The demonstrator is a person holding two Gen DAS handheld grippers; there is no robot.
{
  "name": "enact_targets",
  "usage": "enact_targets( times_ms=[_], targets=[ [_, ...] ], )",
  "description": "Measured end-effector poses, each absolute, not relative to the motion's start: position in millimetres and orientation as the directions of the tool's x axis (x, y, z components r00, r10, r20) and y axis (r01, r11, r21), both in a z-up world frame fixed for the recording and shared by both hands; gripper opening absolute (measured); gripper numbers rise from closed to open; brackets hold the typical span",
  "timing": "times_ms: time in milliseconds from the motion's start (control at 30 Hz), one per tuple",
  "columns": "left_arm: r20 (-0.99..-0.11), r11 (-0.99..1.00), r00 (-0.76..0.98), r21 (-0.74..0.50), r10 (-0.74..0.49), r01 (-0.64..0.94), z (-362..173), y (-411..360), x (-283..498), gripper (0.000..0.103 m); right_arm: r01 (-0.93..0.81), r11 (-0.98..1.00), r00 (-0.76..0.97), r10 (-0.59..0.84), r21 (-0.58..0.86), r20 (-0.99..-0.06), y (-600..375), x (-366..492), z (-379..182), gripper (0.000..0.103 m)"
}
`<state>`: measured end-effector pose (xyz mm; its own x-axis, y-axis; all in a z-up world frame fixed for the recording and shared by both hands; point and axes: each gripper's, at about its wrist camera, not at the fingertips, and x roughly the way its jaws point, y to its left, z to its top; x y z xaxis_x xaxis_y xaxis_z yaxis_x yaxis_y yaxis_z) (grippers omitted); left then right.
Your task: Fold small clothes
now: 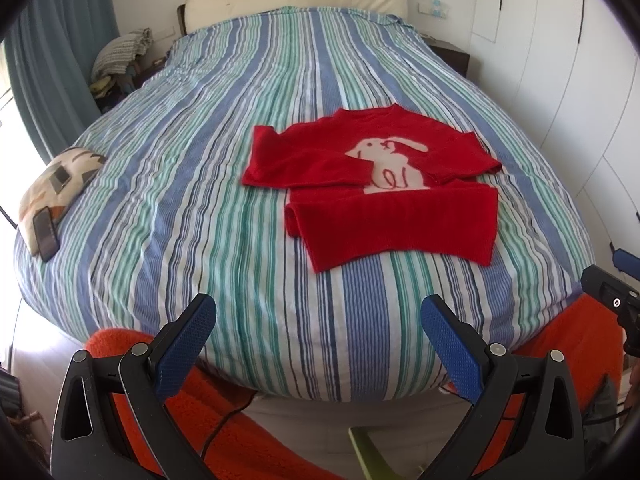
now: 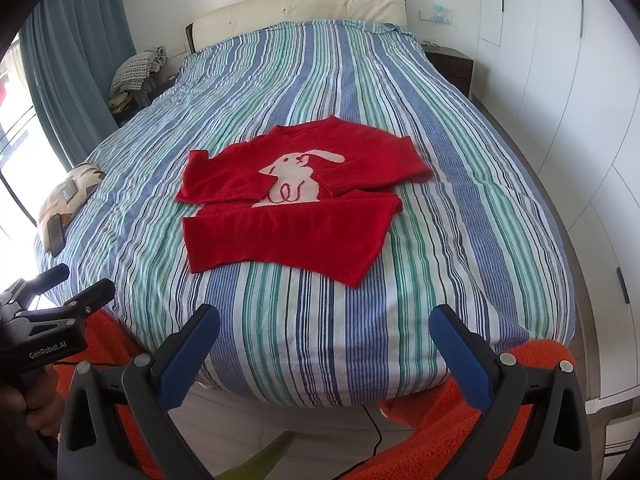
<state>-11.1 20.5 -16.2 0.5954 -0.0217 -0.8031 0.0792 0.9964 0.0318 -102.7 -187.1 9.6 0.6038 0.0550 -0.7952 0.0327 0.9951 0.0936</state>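
A small red sweater (image 1: 384,216) with a white rabbit on its front lies flat on the striped bed cover (image 1: 224,184); both sleeves are folded in across the chest. The right wrist view shows the same sweater (image 2: 280,236) near the bed's middle. My left gripper (image 1: 318,312) hangs open over the foot of the bed, well short of the sweater, nothing between its blue pads. My right gripper (image 2: 324,322) is likewise open and empty near the foot edge. The right gripper (image 1: 616,292) also shows at the left view's right edge, and the left gripper (image 2: 44,312) at the right view's left edge.
A patterned cushion (image 1: 56,184) with a dark phone (image 1: 46,232) on it lies at the bed's left edge. An orange fleece (image 1: 192,412) shows below the bed's foot. Curtains (image 1: 60,48) stand left, white wardrobe doors (image 1: 560,80) right, a nightstand (image 2: 450,66) by the headboard.
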Motion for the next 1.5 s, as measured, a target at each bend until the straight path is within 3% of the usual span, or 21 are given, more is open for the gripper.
enact_targets(
  times_ms=[333,433,467,600,700,733,833,867,900,933,967,1133,1233,1333,1500],
  targets=[
    [-0.813,0.997,0.579,-0.022,-0.063,0.079,-23.3,26.2,-0.9,0.102,0.038,0.990,0.613,0.083,0.134,-0.786,-195.6,-99.5,4.7,0.103],
    [-0.814,0.983,0.551,-0.146,-0.184,0.114,-46.6,43.1,24.2,0.102,-0.042,0.971,0.717,0.194,0.237,-0.669,-211.4,-100.4,0.6,0.103],
    [-0.822,0.977,0.528,-0.177,-0.214,0.119,-61.5,49.0,38.0,0.102,-0.073,0.966,0.733,0.220,0.247,-0.643,-217.5,-95.6,-9.5,0.103],
    [-0.853,0.955,0.430,-0.283,-0.295,0.094,-131.3,68.4,98.5,0.101,-0.111,0.942,0.600,0.318,0.317,-0.734,-240.5,-43.7,-93.8,0.103],
    [-0.866,0.952,0.400,-0.299,-0.299,0.065,-162.7,68.5,128.6,0.092,-0.014,0.888,0.542,0.392,0.459,-0.743,-261.9,-10.9,-147.3,0.103],
    [-0.869,0.952,0.395,-0.299,-0.299,0.063,-168.6,66.5,134.9,0.084,0.022,0.864,0.539,0.414,0.503,-0.734,-268.7,-3.6,-160.1,0.102],
    [-0.868,0.942,0.375,-0.330,-0.326,0.054,-181.0,58.2,146.6,0.067,0.049,0.784,0.542,0.499,0.619,-0.676,-272.3,18.8,-179.6,0.089],
    [-0.869,0.941,0.370,-0.334,-0.328,0.048,-184.1,55.2,149.1,0.047,0.069,0.783,0.520,0.501,0.618,-0.692,-269.7,26.7,-186.5,0.077],
    [-0.871,0.939,0.360,-0.342,-0.335,0.046,-186.5,52.9,151.1,0.030,0.098,0.795,0.505,0.479,0.599,-0.718,-267.6,31.4,-192.0,0.056],
    [-0.868,0.928,0.339,-0.368,-0.362,0.049,-187.7,51.5,151.9,0.004,0.105,0.794,0.502,0.478,0.599,-0.721,-266.5,33.6,-193.2,0.037],
    [-0.860,0.919,0.337,-0.391,-0.383,0.048,-185.0,52.1,149.2,0.004,0.099,0.784,0.492,0.497,0.613,-0.715,-266.0,34.3,-191.7,0.005],
    [-0.819,0.885,0.338,-0.448,-0.464,0.130,-142.1,72.2,110.7,0.003,0.046,0.777,0.496,0.528,0.628,-0.689,-281.4,1.5,-136.6,0.004],
    [-0.836,0.881,0.281,-0.436,-0.472,0.181,-131.7,77.9,82.6,0.003,0.056,0.791,0.436,0.530,0.609,-0.728,-288.4,-23.1,-115.5,0.004],
    [-0.875,0.902,0.234,-0.385,-0.425,0.196,-146.2,71.4,69.0,0.003,0.094,0.818,0.354,0.506,0.568,-0.787,-288.2,-32.7,-126.4,0.004],
    [-0.940,0.953,0.172,-0.278,-0.295,0.116,-191.2,65.7,70.0,0.003,0.149,0.932,0.233,0.293,0.332,-0.927,-281.4,-20.9,-179.9,0.004]
  ],
)
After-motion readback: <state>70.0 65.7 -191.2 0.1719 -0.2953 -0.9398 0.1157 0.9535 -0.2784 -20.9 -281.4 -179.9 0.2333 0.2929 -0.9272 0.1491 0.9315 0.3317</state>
